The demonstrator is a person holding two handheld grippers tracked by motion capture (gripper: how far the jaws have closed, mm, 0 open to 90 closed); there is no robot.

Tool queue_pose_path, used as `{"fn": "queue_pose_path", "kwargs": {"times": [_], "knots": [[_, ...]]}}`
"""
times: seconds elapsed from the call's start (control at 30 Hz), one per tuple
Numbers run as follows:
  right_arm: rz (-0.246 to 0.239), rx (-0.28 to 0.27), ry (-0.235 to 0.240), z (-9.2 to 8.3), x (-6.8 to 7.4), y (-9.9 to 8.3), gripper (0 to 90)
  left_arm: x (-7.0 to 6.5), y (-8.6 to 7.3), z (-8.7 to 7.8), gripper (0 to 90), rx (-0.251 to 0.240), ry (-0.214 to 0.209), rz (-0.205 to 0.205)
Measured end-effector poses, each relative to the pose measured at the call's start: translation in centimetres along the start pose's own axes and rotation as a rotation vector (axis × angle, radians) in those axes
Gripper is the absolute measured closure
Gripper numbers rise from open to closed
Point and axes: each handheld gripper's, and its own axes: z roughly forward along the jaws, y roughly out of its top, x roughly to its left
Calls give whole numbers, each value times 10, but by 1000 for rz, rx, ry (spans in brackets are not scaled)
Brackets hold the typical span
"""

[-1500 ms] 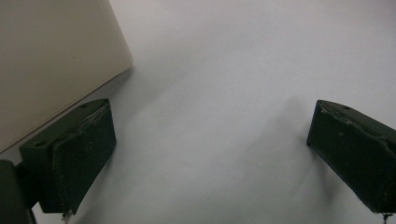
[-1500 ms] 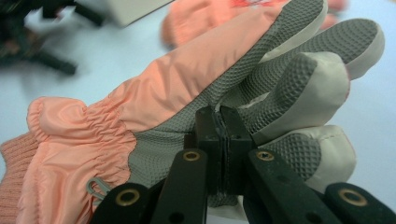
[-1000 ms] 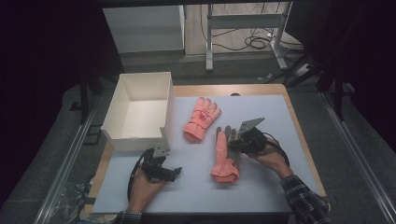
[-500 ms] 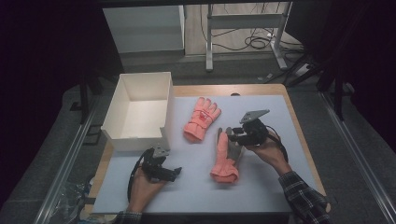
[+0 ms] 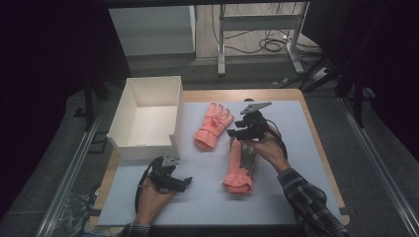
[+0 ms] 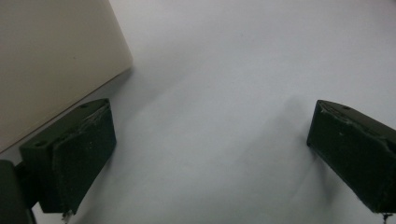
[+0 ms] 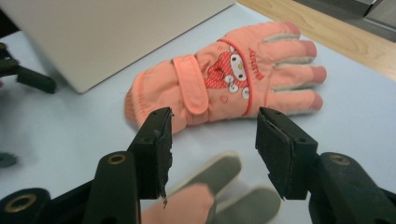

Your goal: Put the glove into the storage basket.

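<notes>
Two salmon-pink gloves lie on the pale mat. The far glove [image 5: 212, 126] [image 7: 224, 84] lies back up and shows a cartoon patch and a strap. The near glove [image 5: 240, 167] lies grey palm up, its fingers [image 7: 219, 186] just below my right gripper [image 5: 233, 134] [image 7: 212, 144]. That gripper hovers over those fingertips, and its jaws have just been opening with nothing between them. My left gripper [image 5: 186, 180] [image 6: 210, 154] rests low near the mat's front left with its jaws wide apart over bare mat.
An open white box [image 5: 148, 118] stands at the mat's left; its wall [image 6: 51, 60] [image 7: 107, 32] is close to both grippers. The wooden table edge [image 5: 316, 133] frames the mat. Desk legs and cables lie on the floor beyond.
My right gripper has opened, let go of the near glove's fingers, and lifted away toward the far glove. The left gripper has stayed put.
</notes>
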Motion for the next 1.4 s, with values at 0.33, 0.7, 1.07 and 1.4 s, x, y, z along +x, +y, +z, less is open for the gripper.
{"fn": "queue_pose_path", "kwargs": {"times": [0.33, 0.7, 1.07, 1.4], "knots": [[-21, 33, -18, 34, 0, 21, 554, 0, 0, 0, 12, -2, 1, 1], [-9, 82, -17, 69, -6, 40, 582, 0, 0, 0, 12, 1, 0, 0], [-22, 186, -58, 110, -15, 38, 531, 0, 0, 0, 12, 0, 0, -1], [44, 235, -9, 118, -23, 33, 781, 0, 0, 0, 12, 0, 0, -1]]}}
